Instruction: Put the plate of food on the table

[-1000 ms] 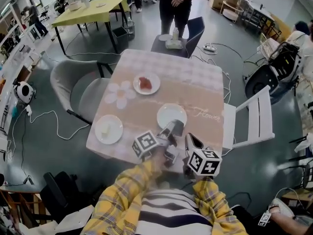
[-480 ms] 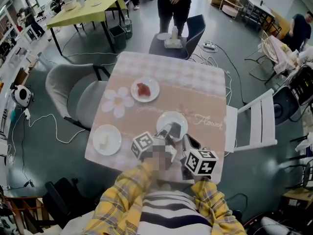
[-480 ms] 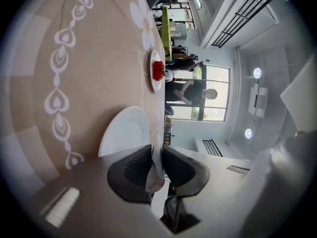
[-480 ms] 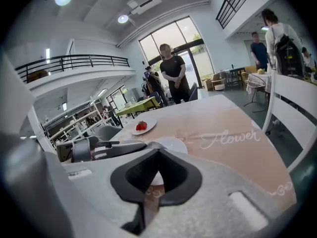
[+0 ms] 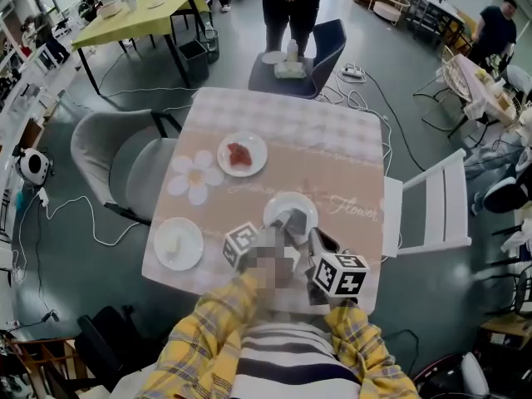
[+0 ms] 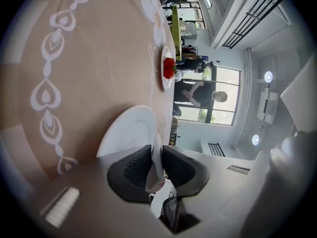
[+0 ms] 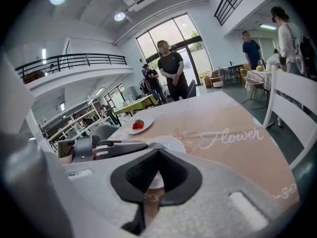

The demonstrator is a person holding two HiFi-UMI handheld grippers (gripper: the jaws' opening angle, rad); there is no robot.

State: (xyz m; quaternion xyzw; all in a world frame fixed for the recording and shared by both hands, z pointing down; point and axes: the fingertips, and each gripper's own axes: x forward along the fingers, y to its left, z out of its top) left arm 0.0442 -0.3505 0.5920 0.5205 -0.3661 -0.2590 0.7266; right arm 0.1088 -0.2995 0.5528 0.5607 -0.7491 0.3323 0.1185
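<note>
At the near edge of the desk (image 5: 332, 165), the white plate (image 5: 287, 204) lies just left of the "Flower" lettering on the cloth, much where it lay a second ago. It has crept only slightly toward the person. The left gripper (image 6: 157, 153) has stayed clamped on it throughout, its jaws pinching the near rim, with the thin white edge standing between the dark pads. The right gripper (image 7: 157, 156) hangs just beside it, jaws pressed together at the tips and holding nothing, as before.

The plate looks flat against the cloth. Whether it bears fully on the desk or is a shade above it, I cannot tell. No food shows on the part of it in view. The plate of red food (image 5: 242, 154) further up the desk and the plate with a pale morsel (image 5: 178, 243) at the left corner have not shifted.

With the motion nearly stopped, the set-down seems all but finished. What probably remains is for the left jaws to let go of the rim and draw back without dragging the plate.
</note>
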